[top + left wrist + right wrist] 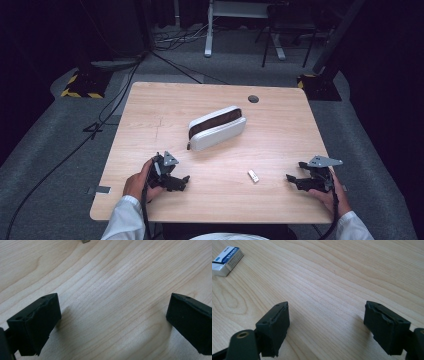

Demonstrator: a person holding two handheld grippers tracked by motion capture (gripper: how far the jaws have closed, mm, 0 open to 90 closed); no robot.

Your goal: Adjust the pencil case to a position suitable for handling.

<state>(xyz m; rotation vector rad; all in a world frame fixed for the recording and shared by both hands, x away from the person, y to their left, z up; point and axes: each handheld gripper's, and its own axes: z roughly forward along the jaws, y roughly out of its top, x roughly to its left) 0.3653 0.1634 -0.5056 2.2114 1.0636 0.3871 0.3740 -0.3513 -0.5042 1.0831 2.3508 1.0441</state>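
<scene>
At the near left of the table (150,102), left gripper (181,182): held low over the wood in the person's left hand (136,184), jaws pointing right toward the table's middle. Jaws spread wide in the left gripper view (113,315), bare wood grain between them, nothing held

At the near right edge, right gripper (294,179): held in the right hand (331,196), jaws pointing left toward the middle. Jaws stand wide apart in the right gripper view (325,322), nothing between them but table surface; grey three-cornered plate on top

Eraser (253,176): small white block in a printed sleeve, lying flat on the wood between the two grippers, nearer the right one and clear of both. Seen at the far left of the right gripper view (227,261), blue lettering on the sleeve; one corner shows at the top edge of the left gripper view (85,241)

Pencil case (217,127): white, long, zip open on a dark interior, lying at a slant near the table's middle, beyond both grippers and well apart from the eraser

Round dark grommet (253,99): set in the tabletop, far right of the pencil case
</scene>
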